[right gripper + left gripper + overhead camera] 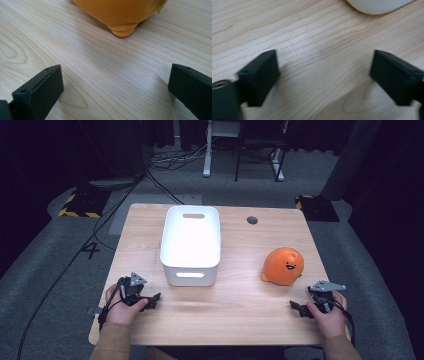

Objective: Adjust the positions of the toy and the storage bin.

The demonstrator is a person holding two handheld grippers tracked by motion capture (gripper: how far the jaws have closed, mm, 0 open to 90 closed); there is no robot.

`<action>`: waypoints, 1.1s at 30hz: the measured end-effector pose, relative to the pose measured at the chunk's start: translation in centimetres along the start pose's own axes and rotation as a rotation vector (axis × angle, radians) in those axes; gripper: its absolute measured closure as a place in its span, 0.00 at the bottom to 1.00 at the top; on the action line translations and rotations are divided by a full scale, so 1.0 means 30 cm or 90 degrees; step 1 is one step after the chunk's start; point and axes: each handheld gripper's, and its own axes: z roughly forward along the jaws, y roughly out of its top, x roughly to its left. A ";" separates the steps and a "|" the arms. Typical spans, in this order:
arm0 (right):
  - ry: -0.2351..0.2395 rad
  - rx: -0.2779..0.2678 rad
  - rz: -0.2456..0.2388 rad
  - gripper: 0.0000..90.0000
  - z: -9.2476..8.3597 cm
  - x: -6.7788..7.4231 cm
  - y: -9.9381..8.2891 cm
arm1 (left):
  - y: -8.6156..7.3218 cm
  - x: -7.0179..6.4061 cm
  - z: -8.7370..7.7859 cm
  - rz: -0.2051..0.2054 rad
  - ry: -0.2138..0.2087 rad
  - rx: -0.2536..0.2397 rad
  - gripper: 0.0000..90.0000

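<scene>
A person's two hands rest at the near edge of a wooden surface (235,300), each holding a set of tongs. The left tongs (151,301) lie near the front left corner, just short of a white plastic bin (191,245) with slot handles; the right tongs (298,309) sit at the front right, near an orange plush toy (283,266) with a smiling face. Bin and toy stand well apart, the bin at the middle of the surface, the toy to its right.

The high view takes in the dark room beyond: grey carpet, cables on the floor, yellow-and-black striped plates at two corners, and a "4" marked on the floor (92,251) at left. A round grommet (252,220) sits in the surface's far side.

The left gripper view shows the left tongs (324,72) spread open over bare wood grain, nothing between them, with the bin's rounded base (377,6) at the top edge. The right gripper view shows the right tongs (116,90) likewise wide open and empty, the toy's (117,12) underside and a small foot ahead of them, and a pale tag (162,5) at its side, its print too small to read
</scene>
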 end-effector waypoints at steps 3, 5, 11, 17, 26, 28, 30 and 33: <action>0.000 0.000 0.000 0.00 0.000 0.000 0.000 | 0.002 0.005 -0.022 -0.003 0.022 0.016 0.19; -0.001 -0.001 0.000 0.00 0.000 0.000 0.000 | 0.006 0.006 -0.030 -0.008 0.027 0.019 0.20; -0.002 0.002 0.003 0.00 -0.002 0.002 -0.001 | 0.042 -0.005 -0.094 -0.041 -0.010 -0.019 0.22; -0.002 0.002 0.003 0.00 -0.002 0.002 -0.001 | 0.073 -0.018 -0.139 -0.022 -0.020 -0.030 0.24; -0.002 0.002 0.003 0.00 -0.002 0.002 -0.001 | 0.108 -0.028 -0.200 -0.034 -0.038 -0.065 0.23; -0.002 0.002 0.004 0.00 -0.002 0.002 -0.001 | 0.119 -0.030 -0.211 -0.039 -0.047 -0.083 0.23; -0.003 0.002 0.004 0.00 -0.002 0.002 -0.001 | 0.137 -0.029 -0.223 -0.043 -0.050 -0.100 0.23; -0.003 0.002 0.002 0.00 -0.002 0.002 -0.001 | 0.153 -0.028 -0.233 -0.032 -0.055 -0.115 0.23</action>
